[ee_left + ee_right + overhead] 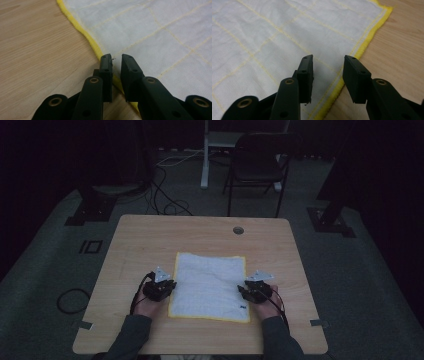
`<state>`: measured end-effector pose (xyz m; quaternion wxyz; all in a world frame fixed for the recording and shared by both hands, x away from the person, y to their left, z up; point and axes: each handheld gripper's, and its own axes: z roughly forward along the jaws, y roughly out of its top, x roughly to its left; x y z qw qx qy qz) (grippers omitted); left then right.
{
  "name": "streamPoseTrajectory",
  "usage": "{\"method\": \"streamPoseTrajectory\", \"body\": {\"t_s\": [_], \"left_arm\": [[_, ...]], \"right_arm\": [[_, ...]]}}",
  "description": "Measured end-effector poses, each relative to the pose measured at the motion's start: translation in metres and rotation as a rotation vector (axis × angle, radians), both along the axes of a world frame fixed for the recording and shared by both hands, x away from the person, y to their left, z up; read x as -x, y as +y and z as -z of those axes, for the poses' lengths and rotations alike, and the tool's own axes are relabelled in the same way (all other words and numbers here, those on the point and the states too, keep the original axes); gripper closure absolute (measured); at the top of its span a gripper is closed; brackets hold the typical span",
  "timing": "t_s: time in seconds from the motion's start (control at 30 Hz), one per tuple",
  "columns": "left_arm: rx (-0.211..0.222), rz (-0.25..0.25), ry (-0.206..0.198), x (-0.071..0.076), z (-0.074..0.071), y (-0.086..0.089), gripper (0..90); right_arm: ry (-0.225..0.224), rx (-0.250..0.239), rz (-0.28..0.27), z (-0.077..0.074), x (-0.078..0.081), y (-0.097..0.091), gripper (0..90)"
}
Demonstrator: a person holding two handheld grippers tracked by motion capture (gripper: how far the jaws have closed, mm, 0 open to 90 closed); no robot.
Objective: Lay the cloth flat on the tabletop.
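A: Start at the left gripper [116, 58]. Its jaws stand a little apart, one on either side of the yellow hem [82, 31], and nothing is pinched between them.

B: And the right gripper [328, 62]?

A: Parted wider, and empty too. The hem runs up between its jaws and on ahead to the cloth's far corner, with bare wood off to one side.

B: So where does the cloth [210, 285] lie?

A: Flat on the table [150, 235], spread between the two grippers. From above, the left gripper [160, 287] sits at one side edge and the right gripper [256, 290] at the other, both towards the person's end.

B: What would make a good job of it?

A: My guess is they mean to take hold of the side edges. I'd slide the lower jaw under the hem, close on the thick yellow band rather than the thin white weave, and lift both sides together so it doesn't skew.

B: Any boxes or bowls about?

A: None on the table. Beyond the cloth there is a round hole [238, 230] in the tabletop, and farther back a chair [257, 162] on the floor.
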<state>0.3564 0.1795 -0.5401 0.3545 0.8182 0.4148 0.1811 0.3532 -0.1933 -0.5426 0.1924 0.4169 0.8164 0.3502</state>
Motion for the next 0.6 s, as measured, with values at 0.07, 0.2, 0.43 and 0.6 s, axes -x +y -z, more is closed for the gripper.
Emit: {"method": "streamPoseTrajectory", "body": {"t_s": [0.07,0.2,0.43,0.6], "left_arm": [[0.004,0.000,0.003,0.000,0.000,0.000,77.3],[0.048,0.000,-0.001,0.002,-0.001,0.002,73.9],[0.136,-0.012,-0.031,0.006,-0.009,0.009,69.6],[0.175,-0.013,-0.025,0.006,-0.011,0.011,67.0]], "right_arm": [[0.000,0.001,-0.002,0.000,0.001,-0.001,60.6],[0.001,0.004,0.002,0.000,0.005,-0.003,60.7],[0.000,-0.006,0.008,0.001,0.006,-0.004,60.7],[0.001,-0.006,0.008,0.001,0.007,-0.004,60.7]]}}
